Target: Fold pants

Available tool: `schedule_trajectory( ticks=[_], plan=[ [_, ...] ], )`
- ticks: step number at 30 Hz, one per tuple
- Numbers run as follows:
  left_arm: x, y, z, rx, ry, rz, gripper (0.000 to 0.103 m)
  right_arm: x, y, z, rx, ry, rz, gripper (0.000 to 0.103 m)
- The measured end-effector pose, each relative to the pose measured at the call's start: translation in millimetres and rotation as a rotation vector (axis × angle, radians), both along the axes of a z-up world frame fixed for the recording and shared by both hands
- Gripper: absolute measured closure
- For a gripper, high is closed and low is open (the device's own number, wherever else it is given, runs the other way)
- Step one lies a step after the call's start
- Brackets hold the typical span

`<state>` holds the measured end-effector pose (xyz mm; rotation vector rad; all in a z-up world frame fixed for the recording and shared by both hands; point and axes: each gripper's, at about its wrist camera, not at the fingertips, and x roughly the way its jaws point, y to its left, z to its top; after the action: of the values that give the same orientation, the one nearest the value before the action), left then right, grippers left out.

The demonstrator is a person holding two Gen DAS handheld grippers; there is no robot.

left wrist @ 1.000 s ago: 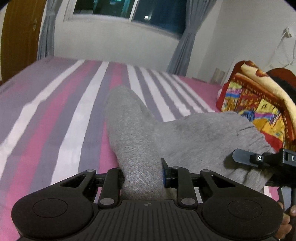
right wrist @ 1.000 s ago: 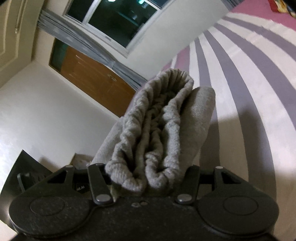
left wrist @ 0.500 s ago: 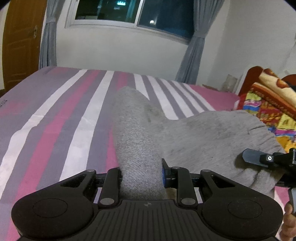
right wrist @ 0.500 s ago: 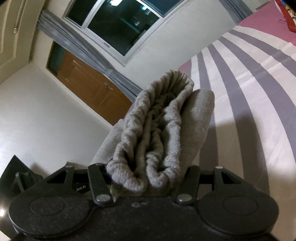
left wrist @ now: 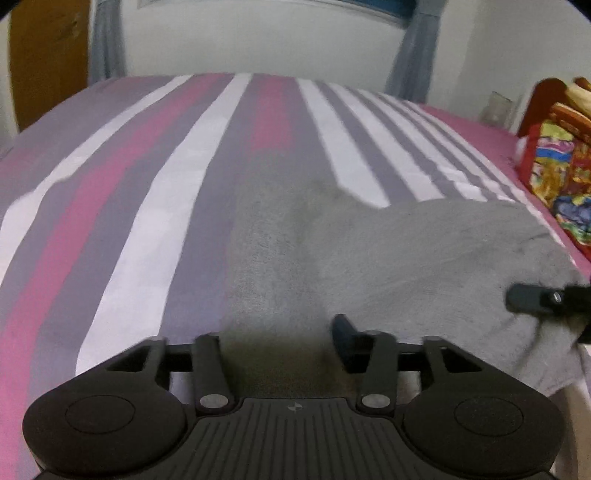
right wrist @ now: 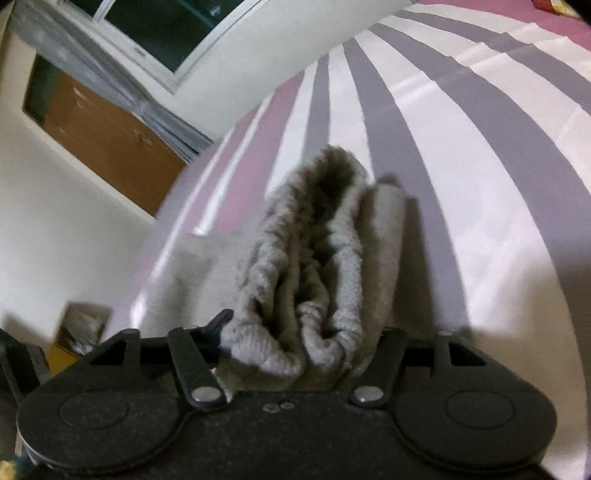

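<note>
Lying on the striped bed sheet (left wrist: 155, 206), the grey sweatpants (left wrist: 369, 251) spread flat ahead of the left hand-held gripper (left wrist: 277, 339), one leg running away toward the far wall and the wider part reaching right toward the colourful blanket (left wrist: 554, 162). The left hand-held gripper stands wide, its two fingers apart with grey cloth lying between them, not pinched; the cloth close to the body is in shadow. At the right edge of that view the black tip of the right hand-held gripper (left wrist: 543, 299) sits over the edge of the sweatpants.

From the right wrist view, the right hand-held gripper (right wrist: 303, 343) is clamped on the gathered elastic waistband (right wrist: 306, 280), the folded layers bunched thickly between its fingers and standing up from the sheet. Beyond the bundle, purple, pink and white stripes curve away across the bed. A wooden door (right wrist: 107, 140), grey curtains (right wrist: 110, 77) and a dark window (right wrist: 184, 29) show at the upper left, blurred.
</note>
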<state>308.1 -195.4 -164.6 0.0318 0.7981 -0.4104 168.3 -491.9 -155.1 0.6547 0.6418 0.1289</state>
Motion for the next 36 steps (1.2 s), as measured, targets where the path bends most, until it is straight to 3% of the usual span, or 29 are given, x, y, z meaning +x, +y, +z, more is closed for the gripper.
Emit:
schedule_trajectory(
  ticks=[2,6,10,11,13,15,18,23,30,34,36],
  plan=[
    [-5,4,-1,0.013,-0.007,0.018,0.040,-6,-1,-2,-0.016,0.009,-0.017,0.031],
    [-19,17,5,0.039,-0.047,0.038,0.039,-22,-8,5,-0.044,0.017,-0.105,0.027],
    [-40,34,21,0.032,-0.088,0.086,0.039,-42,-9,26,-0.139,-0.016,-0.197,0.030],
    [-46,36,27,0.029,-0.099,0.084,0.039,-45,-7,35,-0.166,-0.035,-0.207,0.035],
    [-55,34,35,0.021,-0.111,0.066,0.039,-51,4,48,-0.248,-0.069,-0.206,0.041],
    [-64,25,40,0.025,-0.115,0.036,0.039,-52,25,57,-0.355,-0.091,-0.180,0.054],
    [-71,8,36,0.052,-0.094,0.013,0.039,-52,62,62,-0.494,-0.102,-0.115,0.057],
    [-76,-8,13,0.104,-0.070,0.030,0.039,-49,83,35,-0.600,-0.030,-0.090,0.057],
    [-80,-14,11,0.113,-0.073,0.030,0.033,-36,92,22,-0.640,0.025,-0.098,0.054],
    [-81,-12,16,0.096,-0.064,0.039,0.012,-50,92,36,-0.571,-0.005,-0.107,0.055],
    [-83,-11,18,0.085,-0.061,0.043,0.009,-59,93,43,-0.555,-0.021,-0.113,0.055]
  ],
)
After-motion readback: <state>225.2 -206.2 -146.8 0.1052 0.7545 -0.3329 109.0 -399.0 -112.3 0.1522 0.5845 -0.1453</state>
